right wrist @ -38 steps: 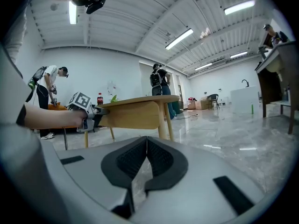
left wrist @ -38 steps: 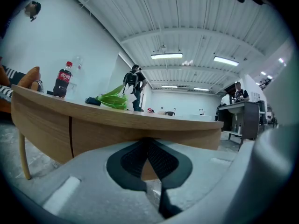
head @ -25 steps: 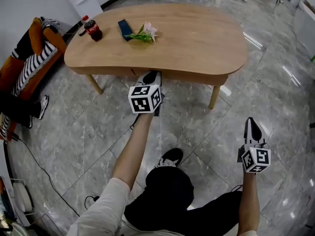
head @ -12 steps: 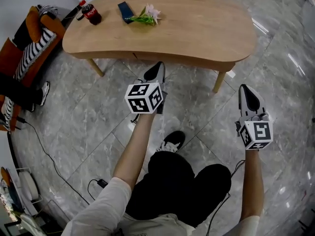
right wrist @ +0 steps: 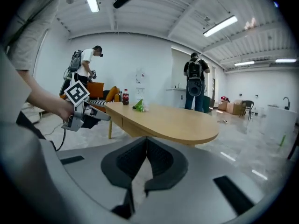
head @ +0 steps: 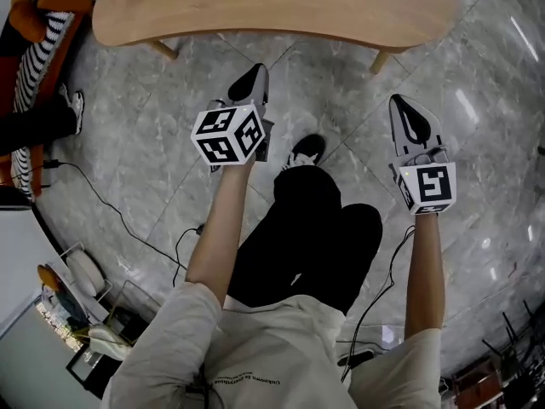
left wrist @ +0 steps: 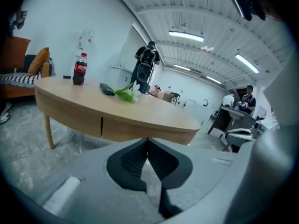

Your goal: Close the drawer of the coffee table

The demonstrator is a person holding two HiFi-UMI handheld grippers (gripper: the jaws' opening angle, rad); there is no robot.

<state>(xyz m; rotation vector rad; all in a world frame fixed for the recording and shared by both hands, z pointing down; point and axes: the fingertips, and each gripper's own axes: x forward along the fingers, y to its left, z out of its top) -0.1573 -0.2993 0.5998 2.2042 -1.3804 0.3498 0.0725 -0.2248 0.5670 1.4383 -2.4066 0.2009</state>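
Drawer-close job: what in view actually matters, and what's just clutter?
Job:
coffee table
drawer front, looks flush
left gripper and right gripper, both shut and empty, clear of the table

Lying about:
cola bottle
flower sprig
dark flat item
sofa

Table (head: pixel 281 11): pale wood, smooth, low matt sheen; floor (head: pixel 145 169): grey veined stone tile, polished, mirrors the ceiling lights; left gripper (left wrist: pixel 147 141) and right gripper (right wrist: pixel 146 141): matt grey plastic shells; pads (left wrist: pixel 131 160) black, finely ribbed; bottle (left wrist: pixel 80 69): clear glossy plastic; trousers (head: pixel 298 228): black cloth
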